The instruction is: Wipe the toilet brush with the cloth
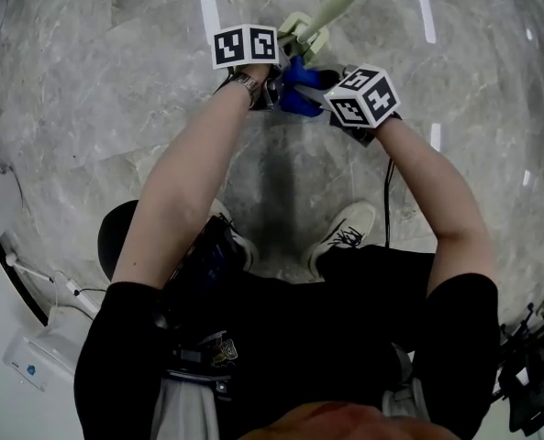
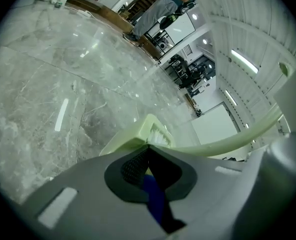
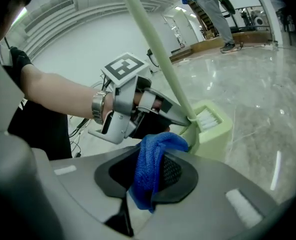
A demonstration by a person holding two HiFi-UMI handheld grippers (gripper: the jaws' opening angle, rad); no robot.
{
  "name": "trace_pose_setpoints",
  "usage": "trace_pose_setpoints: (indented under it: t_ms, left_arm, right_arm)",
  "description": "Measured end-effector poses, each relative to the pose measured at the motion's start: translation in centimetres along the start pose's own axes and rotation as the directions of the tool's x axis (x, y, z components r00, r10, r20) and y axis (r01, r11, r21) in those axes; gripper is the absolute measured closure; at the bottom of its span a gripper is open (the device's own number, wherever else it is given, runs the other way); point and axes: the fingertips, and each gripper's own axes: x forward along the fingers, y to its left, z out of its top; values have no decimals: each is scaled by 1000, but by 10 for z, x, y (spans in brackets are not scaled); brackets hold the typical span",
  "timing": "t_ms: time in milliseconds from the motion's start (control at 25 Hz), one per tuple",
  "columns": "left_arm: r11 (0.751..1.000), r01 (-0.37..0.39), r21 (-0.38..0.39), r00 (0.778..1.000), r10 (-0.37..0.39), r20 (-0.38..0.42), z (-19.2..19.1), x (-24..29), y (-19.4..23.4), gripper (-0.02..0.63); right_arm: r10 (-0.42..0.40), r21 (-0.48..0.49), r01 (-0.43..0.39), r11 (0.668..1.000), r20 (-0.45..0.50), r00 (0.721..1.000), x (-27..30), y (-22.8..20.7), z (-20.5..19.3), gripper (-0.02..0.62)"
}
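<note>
Person stands over a grey marble floor (image 1: 116, 81), both bare forearms stretched fwd and down, converging in front of the body. L arm runs almost straight from the shoulder. Its wrist carries a metal-link wristwatch (image 1: 246, 82), and the marker cube faces up. L tongs (image 1: 288, 53) point away and downward. R arm is slightly bent at the elbow and comes in from the right. R tongs (image 1: 319, 88) angle across toward the L ones, the two sets of tips close together.

Pale-green plastic toilet brush (image 1: 338, 0): its long handle slants up and away to the top edge of the head view, w/ the white-bristled head end low, just past the L tongs. L tongs (image 2: 148, 146) are fully closed, tips pinched on the brush (image 2: 133, 136) at the bottom of the handle, where it meets the head. R gripper view agrees: L tongs (image 3: 186, 118) are clamped against the brush (image 3: 155, 49) low on the handle.

Blue knitted cloth (image 1: 299, 73) sits btwn the two tongs, beside the lower handle. R tongs (image 3: 155, 156) are closed partway, gripping the cloth (image 3: 148, 174). A strip hangs down through the gap w/ pads pressing on both sides, and a bunched fold pokes out past the tips, near the brush head. Can't tell if the cloth touches the brush.

White lace-up trainers (image 1: 345, 232) stand on the floor below the arms, feet apart.
</note>
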Motion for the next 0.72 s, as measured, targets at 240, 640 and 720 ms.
trace_pose_setpoints:
  t_ms: [240, 640, 720]
  left_arm:
    - [1000, -9, -8, 997, 10, 74, 16, -28, 12, 595]
    - [999, -34, 42, 997, 32, 65, 10, -32, 13, 571]
    - [999, -12, 37, 998, 10, 69, 12, -31, 7, 571]
  right_arm:
    - [-21, 64, 22, 998, -10, 1000, -39, -40, -34, 517]
    - [-287, 400, 137, 906, 343, 895, -83, -107, 59, 517]
    - [-235, 339, 101, 935, 382, 894, -80, -87, 72, 517]
